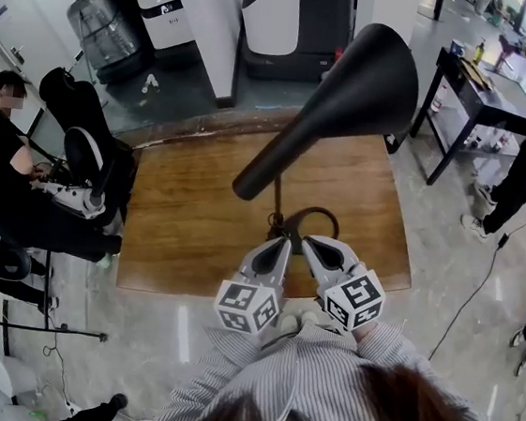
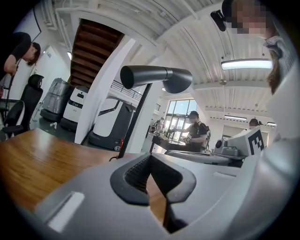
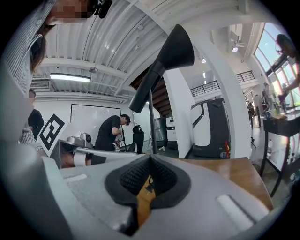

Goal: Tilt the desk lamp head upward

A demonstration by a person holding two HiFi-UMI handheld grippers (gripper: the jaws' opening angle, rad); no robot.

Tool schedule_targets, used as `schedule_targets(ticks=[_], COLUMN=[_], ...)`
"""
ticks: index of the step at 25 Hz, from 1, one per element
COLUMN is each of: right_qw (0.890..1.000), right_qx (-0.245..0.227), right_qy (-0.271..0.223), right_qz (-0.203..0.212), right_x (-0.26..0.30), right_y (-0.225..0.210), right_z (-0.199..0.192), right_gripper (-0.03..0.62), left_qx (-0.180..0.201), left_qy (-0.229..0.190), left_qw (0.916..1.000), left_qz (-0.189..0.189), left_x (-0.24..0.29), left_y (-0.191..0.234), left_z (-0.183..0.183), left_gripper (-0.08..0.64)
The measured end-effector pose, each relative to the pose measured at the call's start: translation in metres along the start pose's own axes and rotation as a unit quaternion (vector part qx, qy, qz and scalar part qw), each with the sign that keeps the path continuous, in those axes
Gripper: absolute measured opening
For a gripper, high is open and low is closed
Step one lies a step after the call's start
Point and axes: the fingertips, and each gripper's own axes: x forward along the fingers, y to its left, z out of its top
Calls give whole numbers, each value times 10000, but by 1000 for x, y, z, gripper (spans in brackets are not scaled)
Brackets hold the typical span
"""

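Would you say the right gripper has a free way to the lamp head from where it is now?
Probably yes: nothing stands between the right gripper and the lamp head above it, though its fingers are shut.

The table (image 1: pixel 198 197) is glossy brown wood with visible grain, the desk lamp (image 1: pixel 351 102) looks like matt black metal (its cone smooth), and the floor (image 1: pixel 463 275) is polished pale stone.

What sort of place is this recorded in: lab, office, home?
Probably an open lab or workshop hall, not a home. Large white-and-black machines stand behind the brown wooden table, a black metal workbench holds bottles, and other people work at stations around it.
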Motion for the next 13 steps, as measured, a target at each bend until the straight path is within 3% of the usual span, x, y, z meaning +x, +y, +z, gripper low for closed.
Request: schedule_targets(ticks=[13], right_qw=[9999], right_qx=[-137], right_qy=[13], right_qz=[1], right_x=[-8], right_y=[-1], right_z=[-1], right_gripper=[0], left_qx=[-26], left_qy=[18], left_qw=[10000], left_qz=[-42], left_x=[1], left_y=[-9], left_z=[-4], left_gripper=[5])
